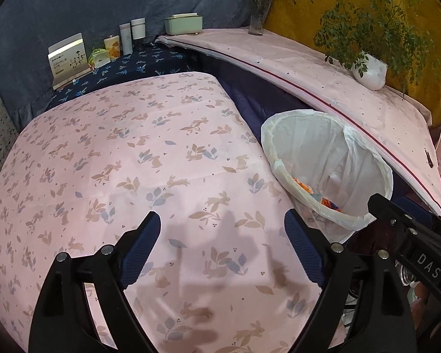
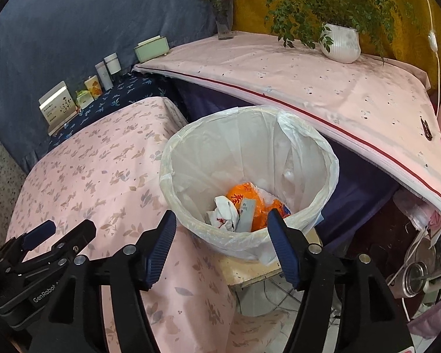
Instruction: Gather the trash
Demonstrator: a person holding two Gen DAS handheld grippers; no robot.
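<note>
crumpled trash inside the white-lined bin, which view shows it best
The right wrist view: it looks straight down into the white-lined bin, showing the crumpled orange and white wrappers. The left wrist view catches only an orange sliver past the rim.

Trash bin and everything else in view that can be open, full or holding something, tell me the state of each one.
Trash bin: upright, lined, partly filled.
Bin liner: folded over the rim.
Crumpled wrappers: lying at the bin's bottom.
Left gripper: open, holding nothing, over the pink tablecloth.
Right gripper: open, holding nothing, above the bin's near rim.
</note>
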